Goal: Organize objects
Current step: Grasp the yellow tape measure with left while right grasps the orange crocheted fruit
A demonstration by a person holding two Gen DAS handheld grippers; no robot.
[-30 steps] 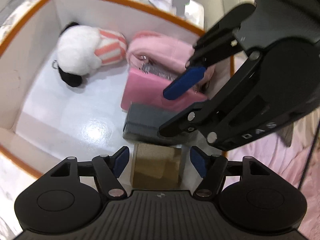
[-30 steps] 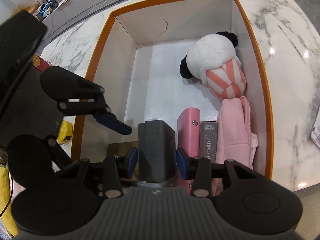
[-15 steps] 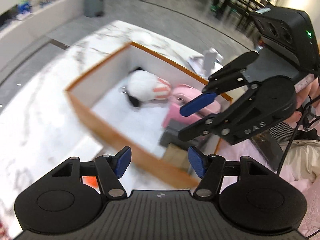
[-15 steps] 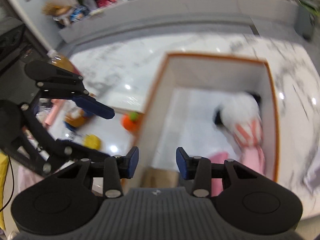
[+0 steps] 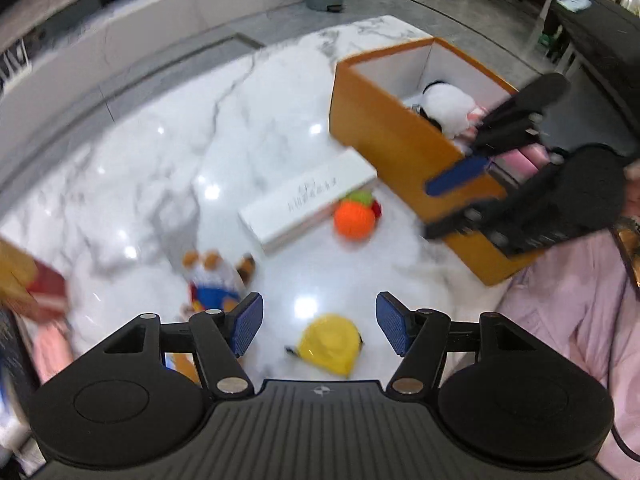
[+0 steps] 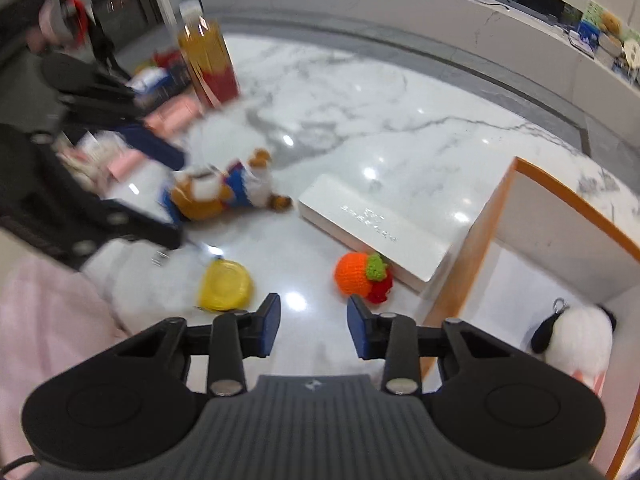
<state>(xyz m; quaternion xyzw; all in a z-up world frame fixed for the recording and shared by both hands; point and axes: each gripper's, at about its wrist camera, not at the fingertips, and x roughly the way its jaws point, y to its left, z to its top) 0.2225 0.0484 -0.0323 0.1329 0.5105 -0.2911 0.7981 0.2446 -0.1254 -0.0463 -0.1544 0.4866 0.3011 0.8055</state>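
**Both grippers empty above the marble table, beside the box**

Marble table (image 5: pixel 140 168) underneath everything. Orange box (image 5: pixel 384 136) open on it, with a white panda plush (image 6: pixel 576 340) and pink items (image 5: pixel 524 158) inside. White carton (image 6: pixel 376 224) flat just beside the box's outer wall. Brown plush in blue (image 6: pixel 224 190) farther from the box, past the carton. Tea bottle (image 6: pixel 208 60) upright, well apart from the box. Orange knit fruit (image 6: pixel 356 278) touching the carton's near edge, close to the box. Yellow tape measure (image 6: pixel 224 286) near the fruit, away from the box. Left gripper (image 5: pixel 319 326) moderately open, nothing between the pads. Right gripper (image 6: pixel 313 324) narrower, jaws just closing, holding nothing.
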